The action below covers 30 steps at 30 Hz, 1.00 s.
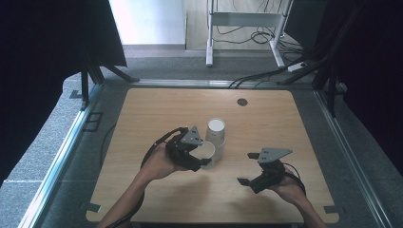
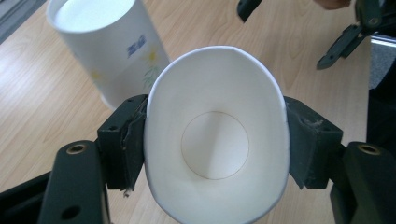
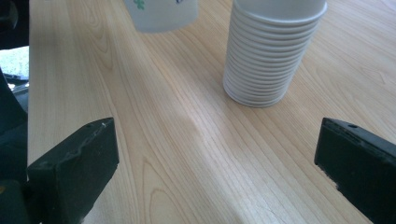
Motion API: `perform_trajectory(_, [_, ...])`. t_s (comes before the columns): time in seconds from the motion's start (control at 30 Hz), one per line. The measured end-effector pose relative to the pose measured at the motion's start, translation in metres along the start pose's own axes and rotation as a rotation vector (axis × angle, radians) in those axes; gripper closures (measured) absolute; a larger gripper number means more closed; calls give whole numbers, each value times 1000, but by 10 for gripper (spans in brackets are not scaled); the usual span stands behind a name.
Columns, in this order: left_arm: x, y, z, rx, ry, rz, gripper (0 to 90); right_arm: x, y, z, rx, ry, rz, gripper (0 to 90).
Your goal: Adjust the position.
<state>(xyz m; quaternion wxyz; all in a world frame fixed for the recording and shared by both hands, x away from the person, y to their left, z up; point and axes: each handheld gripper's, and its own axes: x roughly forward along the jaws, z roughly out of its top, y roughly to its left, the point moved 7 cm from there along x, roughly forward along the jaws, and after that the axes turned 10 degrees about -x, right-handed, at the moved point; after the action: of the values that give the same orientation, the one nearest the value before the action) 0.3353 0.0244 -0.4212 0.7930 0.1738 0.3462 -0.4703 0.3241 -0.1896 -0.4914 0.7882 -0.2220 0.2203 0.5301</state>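
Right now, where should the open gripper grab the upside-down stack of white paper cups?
Probably across the ribbed lower wall of the upside-down stack of white paper cups, coming in level from the side of the open right gripper. The stack stands upright and round, with bare wooden table between them.

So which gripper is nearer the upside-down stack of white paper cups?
Left. The left gripper, squeezing a single white paper cup, sits right beside the stack of white paper cups. The right gripper, jaws open, is off to the stack's right, apart from it.

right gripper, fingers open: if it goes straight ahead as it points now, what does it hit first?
Probably the stack of paper cups, upside down on the table. The right gripper has bare wood ahead until then; depth is unclear.
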Motion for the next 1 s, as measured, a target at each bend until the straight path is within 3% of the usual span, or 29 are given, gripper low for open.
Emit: perform_trajectory(1.0, [-14, 45, -30, -118, 89, 167, 302, -1, -12, -24, 24, 71, -62, 51])
